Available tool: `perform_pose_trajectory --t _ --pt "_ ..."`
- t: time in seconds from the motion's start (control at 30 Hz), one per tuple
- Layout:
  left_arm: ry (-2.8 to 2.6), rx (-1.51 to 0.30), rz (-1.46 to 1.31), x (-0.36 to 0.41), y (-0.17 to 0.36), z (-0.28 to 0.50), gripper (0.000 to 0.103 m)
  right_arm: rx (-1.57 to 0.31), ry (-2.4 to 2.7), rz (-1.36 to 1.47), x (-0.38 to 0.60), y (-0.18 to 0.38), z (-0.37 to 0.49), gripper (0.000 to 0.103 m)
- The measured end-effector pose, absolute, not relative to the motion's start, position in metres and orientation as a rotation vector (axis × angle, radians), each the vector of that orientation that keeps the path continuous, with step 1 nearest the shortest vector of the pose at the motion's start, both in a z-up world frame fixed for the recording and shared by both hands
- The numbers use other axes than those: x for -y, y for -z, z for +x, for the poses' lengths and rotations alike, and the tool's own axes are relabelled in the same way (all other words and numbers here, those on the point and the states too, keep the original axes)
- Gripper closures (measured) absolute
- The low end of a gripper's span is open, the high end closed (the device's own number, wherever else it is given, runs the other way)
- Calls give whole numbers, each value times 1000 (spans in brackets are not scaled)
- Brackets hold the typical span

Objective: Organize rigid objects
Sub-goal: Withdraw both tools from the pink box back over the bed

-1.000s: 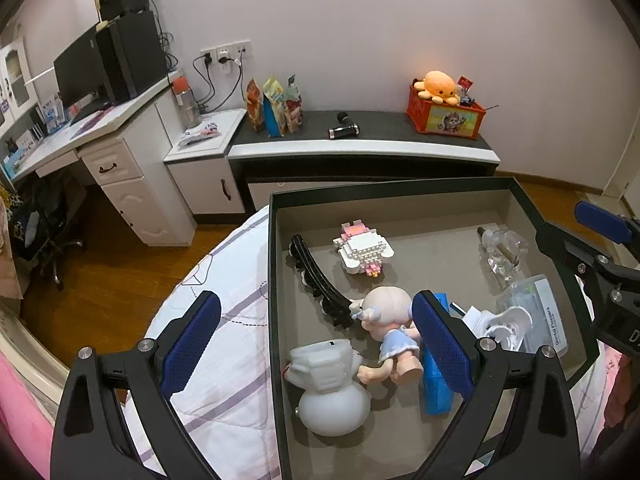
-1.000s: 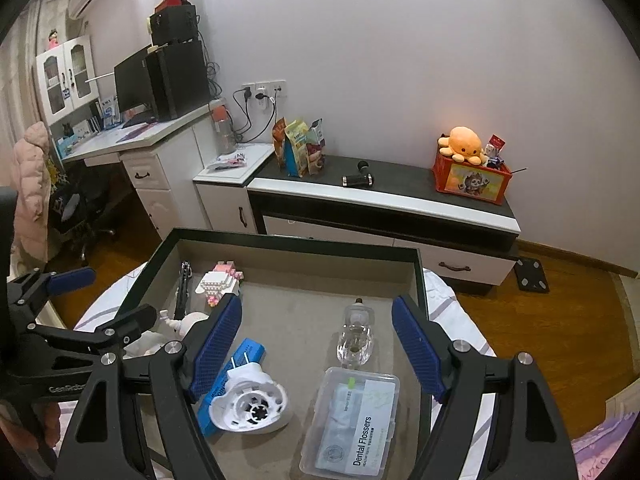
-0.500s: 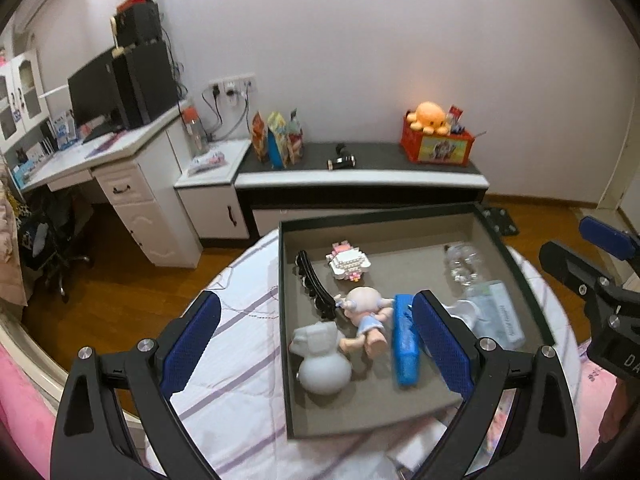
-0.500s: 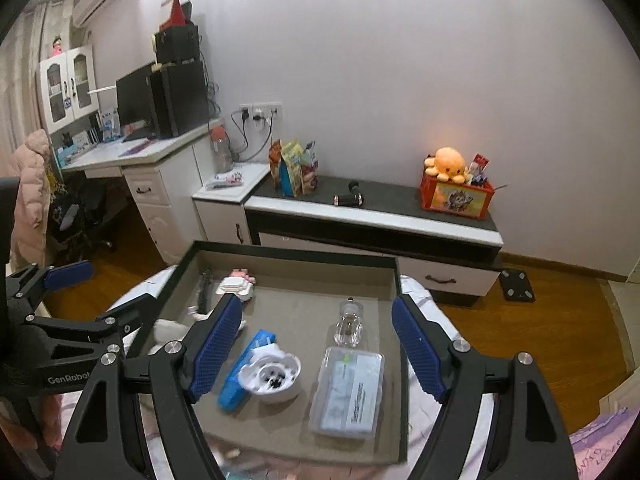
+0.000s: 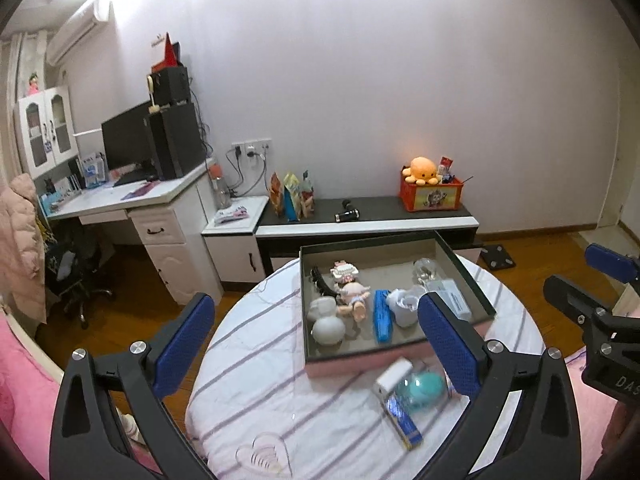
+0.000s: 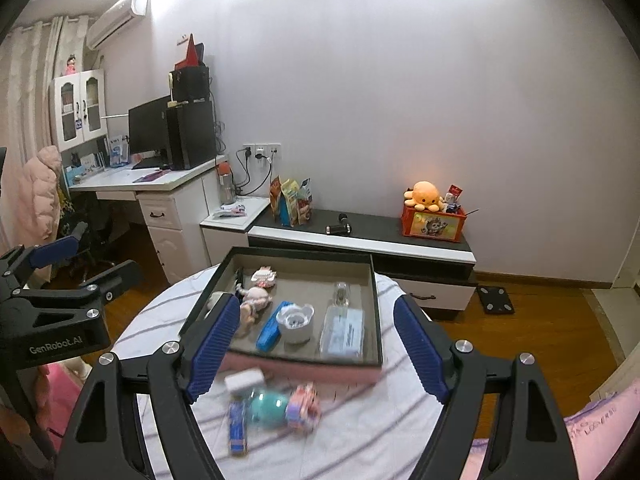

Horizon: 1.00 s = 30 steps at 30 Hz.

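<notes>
A dark-rimmed tray (image 5: 472, 280) (image 6: 375, 304) stands on the round table. It holds a doll (image 5: 354, 296) (image 6: 256, 300), a white figure (image 5: 328, 326), a blue case (image 5: 382, 316) (image 6: 272, 326), a white cup-like piece (image 6: 296, 320), a floss box (image 6: 344, 330), a glass bottle (image 6: 341, 294), a block toy (image 5: 344, 270) and a black clip (image 5: 320, 280). In front of the tray lie a teal round thing (image 5: 424, 386) (image 6: 266, 402), a blue-and-white box (image 5: 396, 400) and a pink block toy (image 6: 304, 404). My left gripper (image 5: 316, 344) (image 6: 92, 260) and right gripper (image 6: 316, 344) (image 5: 588, 276) hover open and empty, back from the tray.
The table (image 5: 256, 360) wears a white striped cloth. Behind it runs a low cabinet (image 5: 368, 220) with snack bags and a red box bearing an orange plush (image 5: 424, 170). A desk (image 5: 132, 200) and chair stand at left, with pink bedding at the near edges.
Both grippers have pulled back and up from the tray, which now looks smaller. The loose things in front of the tray have come into view. Both stay open.
</notes>
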<state>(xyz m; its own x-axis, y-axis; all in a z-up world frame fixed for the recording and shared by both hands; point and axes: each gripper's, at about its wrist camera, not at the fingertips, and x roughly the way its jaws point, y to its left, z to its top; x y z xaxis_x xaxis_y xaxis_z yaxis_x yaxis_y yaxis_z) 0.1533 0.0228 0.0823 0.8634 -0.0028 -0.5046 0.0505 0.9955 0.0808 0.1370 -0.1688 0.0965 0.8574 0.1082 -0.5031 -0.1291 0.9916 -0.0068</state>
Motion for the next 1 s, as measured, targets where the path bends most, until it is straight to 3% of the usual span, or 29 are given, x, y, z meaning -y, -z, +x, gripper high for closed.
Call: perform_pose_trajectory --t 0.4,0.67,1.0 --pt "10 -523 97 -19 -53 81 0 -514 -106 -38 168 -75 53 21" --pt "20 -613 89 -17 -21 73 0 -559 -50 -30 171 -52 37 21" --pt "21 -630 103 -14 -18 76 0 -585 -42 -8 178 -45 36 21"
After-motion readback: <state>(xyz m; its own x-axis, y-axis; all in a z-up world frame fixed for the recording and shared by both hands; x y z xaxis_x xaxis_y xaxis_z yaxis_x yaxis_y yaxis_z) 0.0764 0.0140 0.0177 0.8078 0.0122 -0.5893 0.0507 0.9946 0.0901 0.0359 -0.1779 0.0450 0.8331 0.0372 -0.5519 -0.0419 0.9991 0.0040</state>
